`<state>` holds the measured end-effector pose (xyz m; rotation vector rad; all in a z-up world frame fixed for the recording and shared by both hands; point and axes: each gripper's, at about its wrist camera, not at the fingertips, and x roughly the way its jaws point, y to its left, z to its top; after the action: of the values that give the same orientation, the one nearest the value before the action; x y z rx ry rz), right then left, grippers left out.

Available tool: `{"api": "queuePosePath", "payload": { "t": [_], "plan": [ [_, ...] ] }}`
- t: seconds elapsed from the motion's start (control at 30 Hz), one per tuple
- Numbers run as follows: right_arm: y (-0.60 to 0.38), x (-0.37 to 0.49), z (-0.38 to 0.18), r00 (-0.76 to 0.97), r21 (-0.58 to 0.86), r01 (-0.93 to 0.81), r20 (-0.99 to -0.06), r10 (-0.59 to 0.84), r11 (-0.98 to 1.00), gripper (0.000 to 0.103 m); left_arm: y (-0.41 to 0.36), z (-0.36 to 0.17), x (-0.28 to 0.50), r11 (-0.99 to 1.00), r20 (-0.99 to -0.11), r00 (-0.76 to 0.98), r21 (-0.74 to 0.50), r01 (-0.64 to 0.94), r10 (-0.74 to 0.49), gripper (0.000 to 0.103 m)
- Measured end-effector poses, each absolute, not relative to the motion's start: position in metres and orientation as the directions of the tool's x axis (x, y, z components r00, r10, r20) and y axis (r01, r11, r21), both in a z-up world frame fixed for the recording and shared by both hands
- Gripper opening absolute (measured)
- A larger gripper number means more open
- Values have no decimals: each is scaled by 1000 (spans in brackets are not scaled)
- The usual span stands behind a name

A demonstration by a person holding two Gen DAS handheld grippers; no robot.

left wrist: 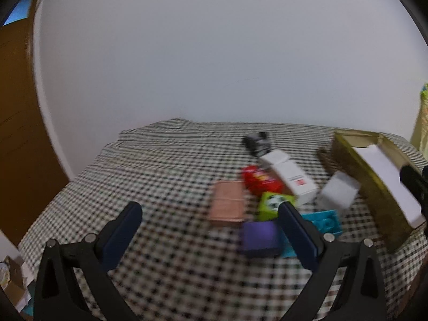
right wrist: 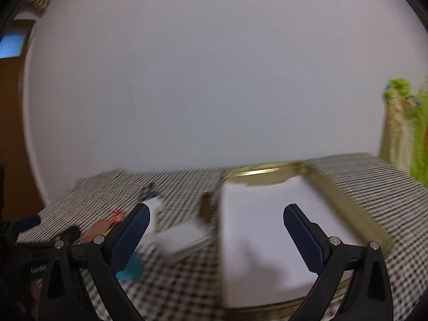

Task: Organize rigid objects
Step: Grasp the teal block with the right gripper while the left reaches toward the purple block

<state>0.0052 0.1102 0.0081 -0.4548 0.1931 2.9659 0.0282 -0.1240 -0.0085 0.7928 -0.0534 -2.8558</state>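
Your left hand-held gripper [left wrist: 210, 211] hangs spread and empty above the checked cloth [left wrist: 149, 176] covering the bench. Your right hand-held gripper [right wrist: 216, 214] is spread too, holding nothing, over the gold tray [right wrist: 350, 211] at the bench's right edge. The small boxes cluster mid-bench: pink box [left wrist: 228, 204], red box [left wrist: 260, 180], green box [left wrist: 271, 204], purple box [left wrist: 259, 236], teal block [left wrist: 326, 222], white carton [left wrist: 293, 179].

Your right gripper [right wrist: 216, 219] hangs with fingers spread wide over the gold tray [right wrist: 347, 203], empty, above its white lining; the checkered bench [right wrist: 176, 289] looks blurred.
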Motion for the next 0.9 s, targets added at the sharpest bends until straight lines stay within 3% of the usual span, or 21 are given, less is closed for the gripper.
{"api": "queuePosePath", "payload": {
  "t": [0.43,0.73,0.8,0.83,0.9],
  "plan": [
    [45,-61,-18,-743,171,188,-620,-254,-967,101,-174,-16,29,-974,-567,-798,39,223,-205,103],
    [16,-85,-51,-627,102,196,-752,-204,-975,101,-184,-16,23,-974,-577,-789,56,218,-209,103],
    [23,-81,-50,-636,131,171,-742,-211,-976,94,-180,-17,20,-977,-583,-788,54,204,-197,103],
    [27,-81,-50,-640,149,178,-734,-229,-973,79,-179,-17,20,-979,-585,-789,54,197,-191,103],
    [32,-77,-49,-634,162,187,-734,-245,-969,75,-174,-18,19,-982,-590,-788,55,179,-177,103]
  ]
}}
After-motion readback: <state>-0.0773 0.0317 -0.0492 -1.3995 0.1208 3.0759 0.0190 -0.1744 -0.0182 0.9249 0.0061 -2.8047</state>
